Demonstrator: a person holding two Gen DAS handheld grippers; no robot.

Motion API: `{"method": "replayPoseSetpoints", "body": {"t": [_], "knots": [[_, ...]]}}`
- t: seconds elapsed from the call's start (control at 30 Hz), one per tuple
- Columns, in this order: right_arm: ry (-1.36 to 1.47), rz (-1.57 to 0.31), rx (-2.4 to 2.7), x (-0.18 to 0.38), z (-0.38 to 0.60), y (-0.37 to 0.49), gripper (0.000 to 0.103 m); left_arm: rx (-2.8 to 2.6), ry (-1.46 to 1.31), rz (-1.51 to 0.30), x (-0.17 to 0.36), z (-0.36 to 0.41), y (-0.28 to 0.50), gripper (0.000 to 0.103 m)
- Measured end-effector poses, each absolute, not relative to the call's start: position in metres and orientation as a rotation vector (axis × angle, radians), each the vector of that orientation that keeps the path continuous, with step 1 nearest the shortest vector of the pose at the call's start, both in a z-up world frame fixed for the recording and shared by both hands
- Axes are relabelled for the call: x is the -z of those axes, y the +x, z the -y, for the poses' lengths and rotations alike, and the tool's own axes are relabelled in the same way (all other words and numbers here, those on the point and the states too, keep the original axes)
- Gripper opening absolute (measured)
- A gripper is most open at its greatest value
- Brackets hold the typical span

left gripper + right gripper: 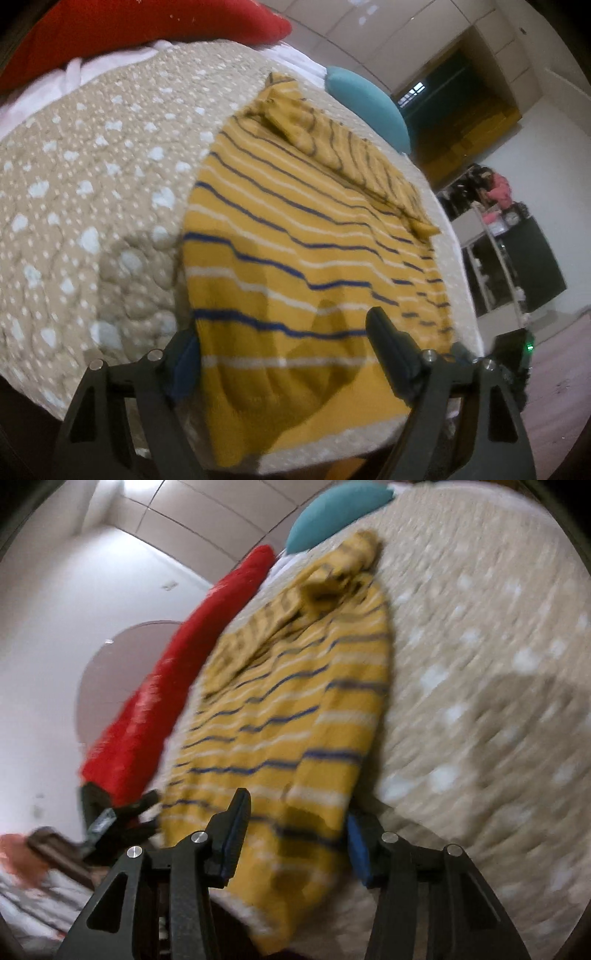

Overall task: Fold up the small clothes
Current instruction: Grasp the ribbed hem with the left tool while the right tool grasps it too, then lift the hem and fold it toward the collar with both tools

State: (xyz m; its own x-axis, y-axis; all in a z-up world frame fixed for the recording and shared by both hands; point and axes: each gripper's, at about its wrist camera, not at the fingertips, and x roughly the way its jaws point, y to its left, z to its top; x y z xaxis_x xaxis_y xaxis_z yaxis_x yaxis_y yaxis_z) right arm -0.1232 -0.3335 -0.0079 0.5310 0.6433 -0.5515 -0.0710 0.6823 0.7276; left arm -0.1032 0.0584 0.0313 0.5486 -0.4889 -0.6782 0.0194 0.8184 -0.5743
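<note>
The mustard-yellow knitted sweater with navy and white stripes [295, 236] lies flat on the beige quilted bedspread [92, 192], its hem at the near edge, likely for reach; the left gripper [284, 354] and right gripper [295, 834] hover spread over that hem, gripping nothing

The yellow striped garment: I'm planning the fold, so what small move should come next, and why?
Probably close both grippers on the near hem. The left gripper and right gripper are open, each straddling the near edge of the yellow striped garment, which lies on the quilt with nothing gripped yet.
</note>
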Motion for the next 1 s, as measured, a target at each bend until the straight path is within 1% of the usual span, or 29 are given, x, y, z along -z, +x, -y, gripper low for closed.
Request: {"method": "replayPoseSetpoints", "body": {"t": [0.1, 0.13, 0.17, 0.2, 0.3, 0.33, 0.37, 0.4, 0.43, 0.47, 0.5, 0.53, 0.57, 0.6, 0.63, 0.7, 0.8, 1.0], "knots": [[0.727, -0.918, -0.507, 0.013, 0.319, -0.129, 0.053, 0.3, -0.544, -0.957, -0.031, -0.06, -0.106, 0.064], [0.733, -0.915, -0.515, 0.012, 0.315, -0.132, 0.053, 0.294, -0.547, -0.959, -0.03, -0.061, -0.108, 0.054], [0.734, -0.917, -0.524, 0.012, 0.312, -0.133, 0.052, 0.294, -0.556, -0.96, -0.03, -0.062, -0.108, 0.049], [0.729, -0.923, -0.535, 0.012, 0.307, -0.135, 0.052, 0.294, -0.566, -0.96, -0.028, -0.063, -0.109, 0.048], [0.655, -0.923, -0.504, 0.009, 0.292, -0.138, 0.052, 0.293, -0.605, -0.957, -0.021, -0.066, -0.109, 0.048], [0.625, -0.92, -0.484, 0.008, 0.286, -0.14, 0.052, 0.29, -0.623, -0.952, -0.018, -0.067, -0.108, 0.053], [0.615, -0.918, -0.474, 0.008, 0.284, -0.139, 0.051, 0.3, -0.639, -0.944, -0.017, -0.066, -0.107, 0.063], [0.611, -0.918, -0.464, 0.008, 0.282, -0.139, 0.049, 0.317, -0.646, -0.935, -0.018, -0.063, -0.106, 0.069], [0.61, -0.921, -0.446, 0.008, 0.281, -0.137, 0.038, 0.323, -0.639, -0.933, -0.019, -0.059, -0.104, 0.077], [0.607, -0.932, -0.417, 0.01, 0.282, -0.135, 0.022, 0.318, -0.615, -0.937, -0.022, -0.054, -0.103, 0.079], [0.606, -0.945, -0.394, 0.012, 0.283, -0.133, 0.017, 0.304, -0.586, -0.944, -0.024, -0.049, -0.101, 0.079], [0.622, -0.959, -0.384, 0.015, 0.285, -0.13, 0.014, 0.29, -0.547, -0.954, -0.026, -0.044, -0.1, 0.077], [0.64, -0.964, -0.386, 0.016, 0.288, -0.129, 0.011, 0.263, -0.498, -0.966, -0.028, -0.04, -0.098, 0.048], [0.655, -0.974, -0.384, 0.016, 0.29, -0.128, 0.01, 0.231, -0.449, -0.979, -0.03, -0.037, -0.097, 0.02], [0.666, -0.98, -0.384, 0.015, 0.291, -0.127, 0.01, 0.219, -0.421, -1.009, -0.031, -0.038, -0.095, 0.008], [0.658, -0.982, -0.376, 0.011, 0.292, -0.13, 0.01, 0.234, -0.47, -1.021, -0.031, -0.046, -0.097, 0.008], [0.648, -0.971, -0.4, 0.0, 0.293, -0.141, 0.009, 0.238, -0.466, -1.001, -0.044, -0.056, -0.116, 0.008], [0.646, -0.939, -0.468, -0.024, 0.305, -0.19, 0.008, 0.277, -0.48, -1.002, -0.048, -0.058, -0.166, 0.008]]}}
